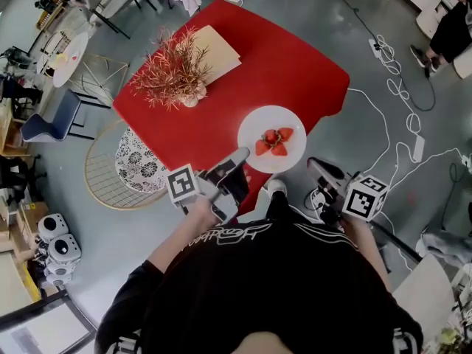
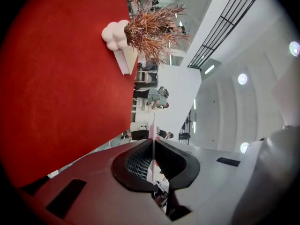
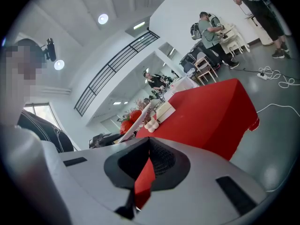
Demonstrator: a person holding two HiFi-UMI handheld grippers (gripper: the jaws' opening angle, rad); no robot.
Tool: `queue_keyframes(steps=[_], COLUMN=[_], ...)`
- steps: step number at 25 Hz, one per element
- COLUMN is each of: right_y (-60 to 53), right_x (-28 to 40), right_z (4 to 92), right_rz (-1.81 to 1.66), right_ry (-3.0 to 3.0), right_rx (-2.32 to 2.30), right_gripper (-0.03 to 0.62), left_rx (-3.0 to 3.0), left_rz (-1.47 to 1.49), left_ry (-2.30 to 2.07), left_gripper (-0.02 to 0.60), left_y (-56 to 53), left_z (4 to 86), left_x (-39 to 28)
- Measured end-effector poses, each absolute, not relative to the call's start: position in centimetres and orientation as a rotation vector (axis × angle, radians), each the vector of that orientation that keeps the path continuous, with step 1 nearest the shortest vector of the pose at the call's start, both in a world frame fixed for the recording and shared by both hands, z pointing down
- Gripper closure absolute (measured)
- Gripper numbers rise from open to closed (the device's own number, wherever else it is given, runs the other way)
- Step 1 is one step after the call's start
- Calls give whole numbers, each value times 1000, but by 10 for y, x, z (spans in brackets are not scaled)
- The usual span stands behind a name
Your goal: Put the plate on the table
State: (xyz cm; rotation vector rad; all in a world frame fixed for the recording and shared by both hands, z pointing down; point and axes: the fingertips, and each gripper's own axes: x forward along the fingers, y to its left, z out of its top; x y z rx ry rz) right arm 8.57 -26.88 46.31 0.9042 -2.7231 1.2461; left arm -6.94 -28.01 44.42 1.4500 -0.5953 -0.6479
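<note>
grey floor (image 1: 383,87) with loose white cables (image 1: 398,135) lay around the red table (image 1: 295,72), and a wire chair (image 1: 118,168) stood by its left side. on the table i saw a dried reddish plant (image 1: 171,68) in a white lumpy vase (image 1: 190,98), with a tan board (image 1: 221,50) just behind it.

the plate (image 1: 254,124), white and round, carried strawberries (image 1: 273,141) and sat over the table's near edge. from the head view i could not tell whether it touched the cloth. the right gripper view showed it tilted and beside the table's near end, berries on top (image 3: 130,118).

my left tool (image 1: 237,161) was turned on its side and pinched the plate's near-left rim. in the left gripper view the rim (image 2: 153,125) ran as a thin pale line straight between the pressed pads (image 2: 140,161), with the table (image 2: 61,78) standing as a red wall on the left.

my right tool (image 1: 317,167) hung off the table's near edge, apart from the plate. its pads (image 3: 161,161) met at the tips and held nothing, with only red table (image 3: 211,116) showing behind them.
</note>
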Motion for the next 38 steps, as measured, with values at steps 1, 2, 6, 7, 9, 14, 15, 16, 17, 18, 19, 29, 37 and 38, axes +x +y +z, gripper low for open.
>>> queue_keyframes(steps=[1,2,6,7,9,14,15,16,17,18,19,29,37,38], right_y=[-273,-277,-285,-287,-289,-296,-298,-299,-299,-299,-299,-297,-296,-296], right_x=[84,83,78,77,78,79,78,78,78,79,80,81,86,86], right_z=[466,468,474,475,475,476,478,480,482,485,487,508,510,511], right_rz=[1252,1258,1270,1274,1293,1292,1281,1277,1279,1284,1287,1328,1350,1349], right_ry=[-2720,-2716,-2702,-2700,-2699,-2699,-2691,-2684,-2678,-2671,-2663,-2607,-2591,-2590], right_rx=[898,891,862,856,847,830,830,830,831,833,836,827,840,841], right_gripper=[586,586,586,586,586,586,586,586,586,586,586,586,586,586], left_rx=[1453,1455,1459,1462,1464,1439,1431,1424,1416,1409,1401,1350,1329,1328], left_rz=[-646,-646,-642,-639,-633,-616,-610,-602,-595,-591,-589,-525,-490,-484], left_ry=[-598,-601,-620,-629,-651,-726,-740,-754,-768,-779,-788,-875,-923,-930], left_gripper=[561,561,561,561,561,561,561,561,561,561,561,561,561,561], left_y=[-286,-291,-309,-313,-319,-331,-333,-335,-337,-339,-341,-362,-368,-368], left_z=[445,446,453,456,465,498,505,511,518,524,529,574,589,591], left_x=[-69,-69,-68,-68,-70,-81,-84,-86,-88,-89,-90,-97,-100,-100])
